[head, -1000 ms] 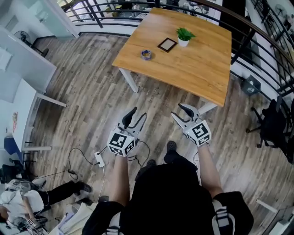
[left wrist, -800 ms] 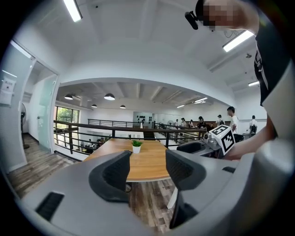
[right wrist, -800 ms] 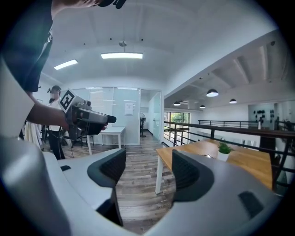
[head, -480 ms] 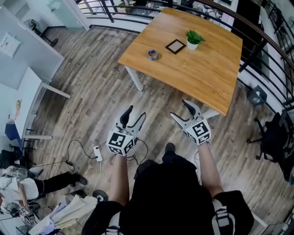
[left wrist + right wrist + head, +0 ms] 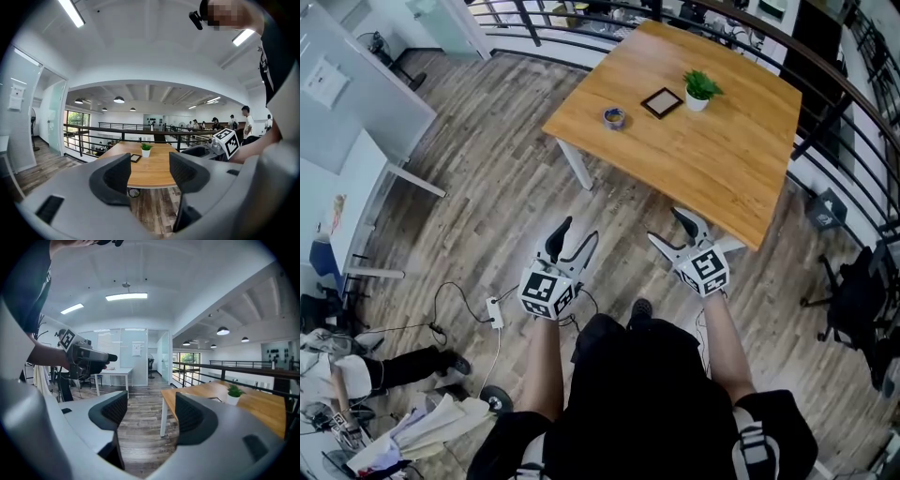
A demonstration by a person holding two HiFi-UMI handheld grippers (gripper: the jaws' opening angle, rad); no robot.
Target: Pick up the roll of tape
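Observation:
The roll of tape (image 5: 614,117), bluish with a pale core, lies on the wooden table (image 5: 722,159) near its left edge, far ahead of both grippers. My left gripper (image 5: 575,235) is held above the floor short of the table, jaws open and empty. My right gripper (image 5: 669,228) hangs just before the table's near edge, also open with nothing between its fingers. In the left gripper view the table (image 5: 150,169) shows between the jaws (image 5: 149,174); the tape is not visible there. The right gripper view shows the table's corner (image 5: 187,397) past the jaws (image 5: 150,414).
A small potted plant (image 5: 700,90) and a dark picture frame (image 5: 661,102) stand on the table's far half. Black railing (image 5: 825,122) runs behind and to the right of the table. A power strip with cables (image 5: 495,312) lies on the floor at left. White desks (image 5: 347,187) stand far left.
The table and tape have shifted up and right in the head view as the person steps closer. Both grippers' jaws have spread wider.

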